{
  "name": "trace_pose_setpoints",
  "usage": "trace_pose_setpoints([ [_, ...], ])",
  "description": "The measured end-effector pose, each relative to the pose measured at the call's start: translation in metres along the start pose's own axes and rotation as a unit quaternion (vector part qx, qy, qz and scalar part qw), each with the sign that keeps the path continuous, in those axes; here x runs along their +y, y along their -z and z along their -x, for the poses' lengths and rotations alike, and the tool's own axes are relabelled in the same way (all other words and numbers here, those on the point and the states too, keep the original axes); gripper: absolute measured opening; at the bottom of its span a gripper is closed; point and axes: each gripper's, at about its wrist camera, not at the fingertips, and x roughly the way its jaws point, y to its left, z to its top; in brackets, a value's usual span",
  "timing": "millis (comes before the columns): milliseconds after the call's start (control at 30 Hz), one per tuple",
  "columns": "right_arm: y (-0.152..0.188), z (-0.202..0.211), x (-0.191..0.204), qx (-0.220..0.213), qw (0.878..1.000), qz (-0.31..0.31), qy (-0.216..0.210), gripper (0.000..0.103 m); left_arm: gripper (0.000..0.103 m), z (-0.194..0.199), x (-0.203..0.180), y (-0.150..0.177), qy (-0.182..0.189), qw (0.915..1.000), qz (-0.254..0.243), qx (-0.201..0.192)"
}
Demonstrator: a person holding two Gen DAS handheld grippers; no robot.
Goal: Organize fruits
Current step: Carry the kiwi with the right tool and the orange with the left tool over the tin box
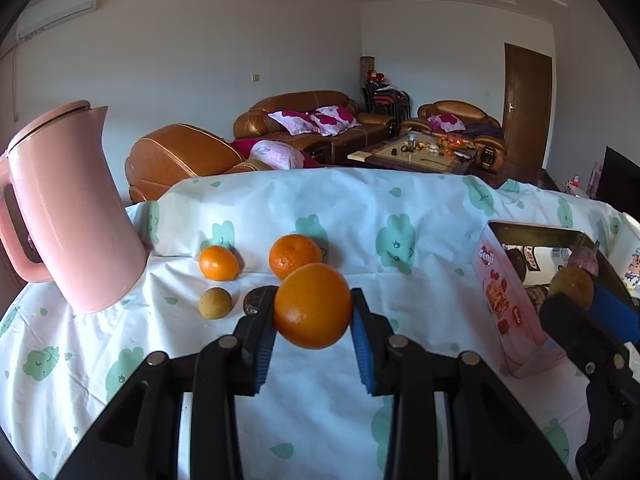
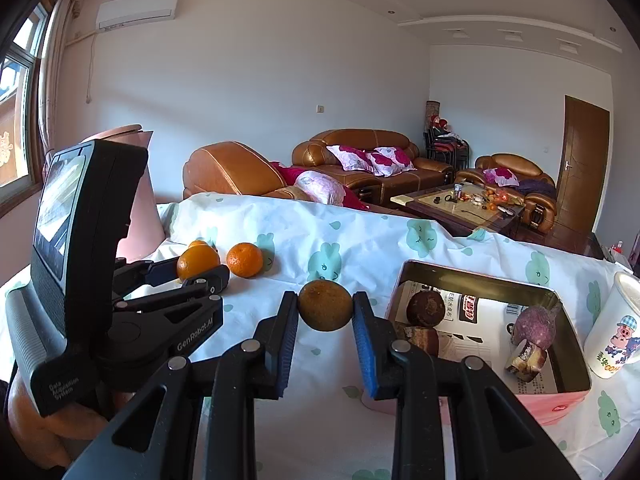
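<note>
In the left wrist view, the left hand-held gripper (image 1: 313, 320) sits at lower centre, its blue pads clamped on either side of a bright orange (image 1: 312, 306) held above the counter (image 1: 420, 208), which is covered in a white cloth printed with green shapes. Behind the held orange, three more fruits rest on the cloth: a small orange (image 1: 219, 263) at centre left, a bumpy tangerine (image 1: 295, 256) just right of it, and a small brownish-green fruit (image 1: 215, 303) in front of the small orange. A dark round fruit (image 1: 256, 300) is partly hidden behind the left finger. A pink kettle (image 1: 72, 208) fills the left side of the frame.

In the right wrist view, the right hand-held gripper (image 2: 325, 316) at lower centre is closed tight on a dull brown-green round fruit (image 2: 325, 305). To the lower right lies an open pink tin box (image 2: 576, 328), holding a dark brown fruit (image 2: 426, 309), a purple fruit (image 2: 534, 326) and some wrapped items. A white printed cup (image 2: 614, 328) stands just beside the box at the right edge.
</note>
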Motion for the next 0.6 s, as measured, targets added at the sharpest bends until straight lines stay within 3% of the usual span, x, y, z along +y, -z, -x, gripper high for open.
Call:
trace_pose_setpoints([
  [400,-0.002,0.017,-0.021,-0.01,1.0,-0.016,0.002,0.029,0.036,0.024,-0.031,0.017,0.003,1.0,-0.003,-0.002],
  [600,0.001,0.027,-0.037,-0.017,1.0,-0.002,0.025,0.029,0.036,0.033,-0.052,0.016,0.014,0.9998,-0.006,-0.009],
])
